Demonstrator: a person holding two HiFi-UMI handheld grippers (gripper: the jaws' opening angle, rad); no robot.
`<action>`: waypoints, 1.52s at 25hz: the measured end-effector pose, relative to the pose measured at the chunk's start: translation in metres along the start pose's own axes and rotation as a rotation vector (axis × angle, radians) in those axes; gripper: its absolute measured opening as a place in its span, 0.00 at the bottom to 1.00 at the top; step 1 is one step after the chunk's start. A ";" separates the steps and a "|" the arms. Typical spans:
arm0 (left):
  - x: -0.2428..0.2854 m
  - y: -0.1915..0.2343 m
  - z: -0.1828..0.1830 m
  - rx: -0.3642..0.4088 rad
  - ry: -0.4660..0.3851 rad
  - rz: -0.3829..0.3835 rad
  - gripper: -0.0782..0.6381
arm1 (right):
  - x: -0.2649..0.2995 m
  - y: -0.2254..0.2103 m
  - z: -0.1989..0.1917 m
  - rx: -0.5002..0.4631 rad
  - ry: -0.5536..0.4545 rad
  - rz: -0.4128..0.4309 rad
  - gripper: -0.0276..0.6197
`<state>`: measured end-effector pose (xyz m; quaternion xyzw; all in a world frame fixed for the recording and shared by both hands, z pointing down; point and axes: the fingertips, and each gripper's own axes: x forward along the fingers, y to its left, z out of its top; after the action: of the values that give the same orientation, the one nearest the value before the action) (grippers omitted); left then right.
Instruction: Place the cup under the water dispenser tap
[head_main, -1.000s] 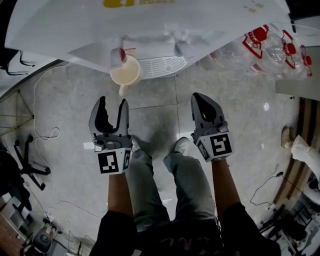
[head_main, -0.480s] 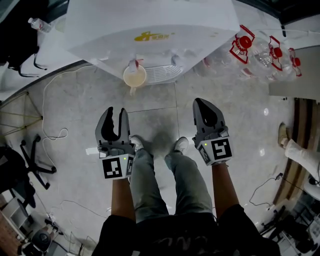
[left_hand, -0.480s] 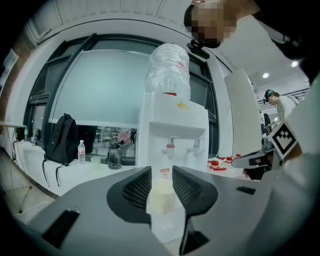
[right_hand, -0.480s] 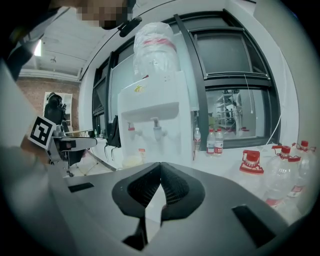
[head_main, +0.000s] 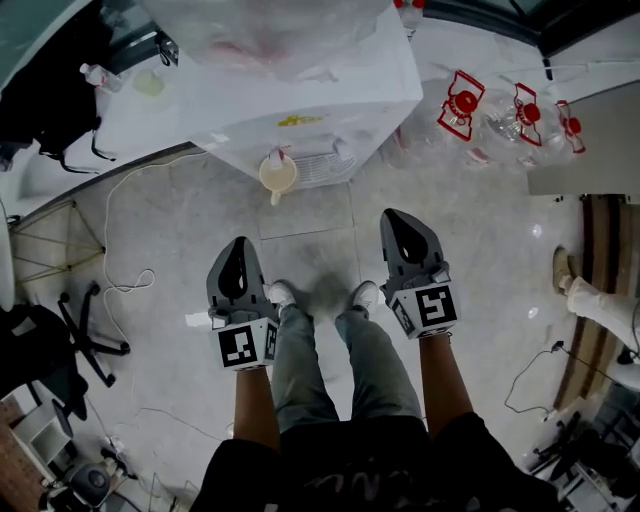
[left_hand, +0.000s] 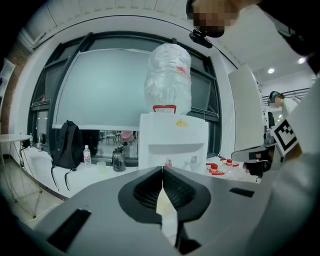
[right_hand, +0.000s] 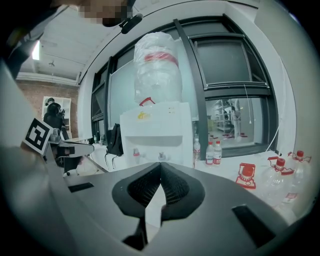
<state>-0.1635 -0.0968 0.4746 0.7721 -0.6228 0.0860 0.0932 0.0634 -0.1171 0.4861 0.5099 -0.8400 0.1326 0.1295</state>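
Although the cup, standing under the dispenser's tap, looks light, stiff and best taken by its handle, the left gripper has just closed on nothing and the right gripper is closed empty too.

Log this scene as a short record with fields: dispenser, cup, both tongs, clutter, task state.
water dispenser: white, bottle on top
cup: cream, handled, below its red tap, held by nothing
left tongs: shut, jaws just closed, nothing between them
right tongs: shut, empty
jugs: clear, red-capped, right of the dispenser
task: cup looks placed
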 end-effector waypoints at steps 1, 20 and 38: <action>-0.003 -0.001 0.008 0.000 0.001 -0.003 0.13 | -0.004 0.000 0.009 -0.003 -0.009 -0.003 0.06; -0.043 -0.024 0.152 -0.025 -0.038 -0.066 0.13 | -0.068 0.009 0.152 -0.018 -0.073 -0.052 0.06; -0.077 -0.018 0.243 -0.028 -0.112 -0.056 0.13 | -0.102 0.024 0.242 -0.042 -0.159 -0.044 0.06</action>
<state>-0.1582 -0.0815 0.2193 0.7913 -0.6065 0.0313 0.0716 0.0682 -0.1084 0.2223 0.5342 -0.8389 0.0712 0.0758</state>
